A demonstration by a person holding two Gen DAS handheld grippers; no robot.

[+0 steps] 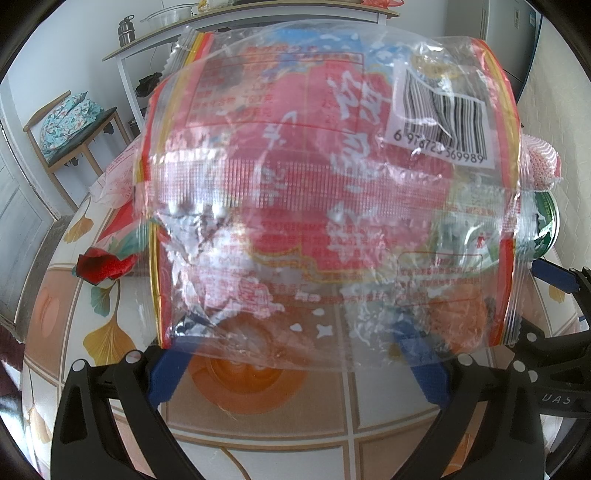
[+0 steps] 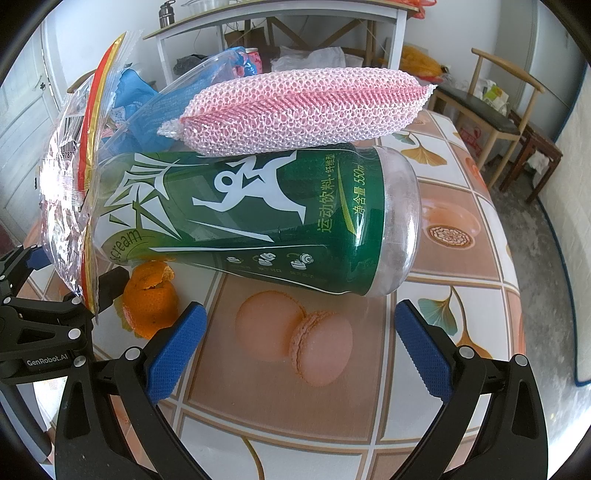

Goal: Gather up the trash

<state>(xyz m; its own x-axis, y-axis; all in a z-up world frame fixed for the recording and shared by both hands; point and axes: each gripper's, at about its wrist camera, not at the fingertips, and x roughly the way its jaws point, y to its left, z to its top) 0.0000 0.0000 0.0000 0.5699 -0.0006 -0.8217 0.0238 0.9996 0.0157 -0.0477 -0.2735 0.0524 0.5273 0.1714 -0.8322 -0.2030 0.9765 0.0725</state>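
Behind the table (image 2: 461, 192), with its cloth of printed ginkgo leaves and macarons, we saw white walls, a white desk (image 2: 280, 18) and wooden chairs (image 2: 506, 110). Much of the left wrist view was filled by a clear bag (image 1: 325, 206) printed in red and white with a barcode; it blurred nearly everything behind it, and its text was too distorted for us to read. Through it we made out the blue pads of the left gripper (image 1: 299, 365) spread wide apart; the bag's lower edge hung between them, but we could not tell whether either pad touched it, so we judged this gripper released. A crumpled red wrapper (image 1: 101, 267) lay on the cloth to the bag's left.

In the right wrist view we found the green bottle (image 2: 258, 218) lying on its side, its long axis running left to right across the view, its clear base toward the right and its neck end hidden behind the bag at left. A pink mesh sponge (image 2: 295, 107) rested along its upper side, roughly parallel. Orange peel (image 2: 151, 299) lay just below the bottle's left end, partly covered by the bag's edge. We saw the right gripper (image 2: 299, 347) released, its pads wide apart just in front of the bottle and touching nothing.
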